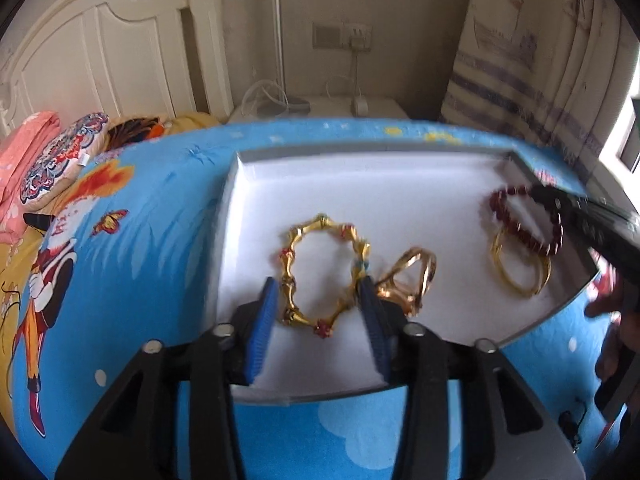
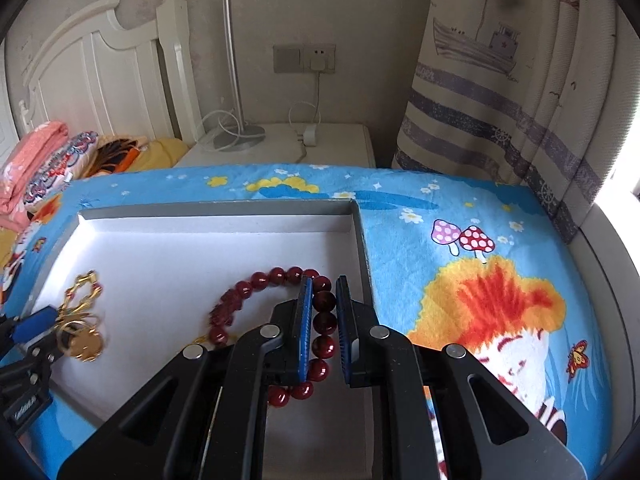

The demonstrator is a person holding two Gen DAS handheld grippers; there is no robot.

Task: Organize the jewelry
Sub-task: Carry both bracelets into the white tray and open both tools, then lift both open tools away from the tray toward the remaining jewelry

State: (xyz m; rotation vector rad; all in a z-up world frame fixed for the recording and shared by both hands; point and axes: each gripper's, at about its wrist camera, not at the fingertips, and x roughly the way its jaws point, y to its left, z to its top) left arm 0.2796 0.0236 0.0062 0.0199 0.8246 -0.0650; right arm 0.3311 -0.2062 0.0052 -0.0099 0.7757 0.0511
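A white-lined tray (image 1: 236, 168) (image 2: 216, 208) lies on a blue cartoon bedspread. In it, a gold bamboo-link bracelet (image 1: 290, 292) sits between the blue pads of my left gripper (image 1: 318, 284), which stands open around it with its pads off the links. Just to its right is a gold ring cluster (image 1: 412, 280). A plain gold bangle (image 1: 520, 276) lies farther right. Above that bangle, my right gripper (image 2: 324, 304) is shut on a dark red bead bracelet (image 2: 324, 322) (image 1: 516, 224). The right wrist view shows the left gripper's fingers (image 2: 36, 322) at the left edge beside gold pieces (image 2: 82, 340).
The bedspread (image 2: 440, 240) surrounds the tray. Folded cloths and a pillow (image 1: 60, 160) lie at the far left by a white headboard (image 1: 100, 60). Behind the bed stand a nightstand (image 2: 280, 148) with lamp and charger, and a curtain (image 2: 500, 100). A person's hand (image 1: 612, 308) shows at the right.
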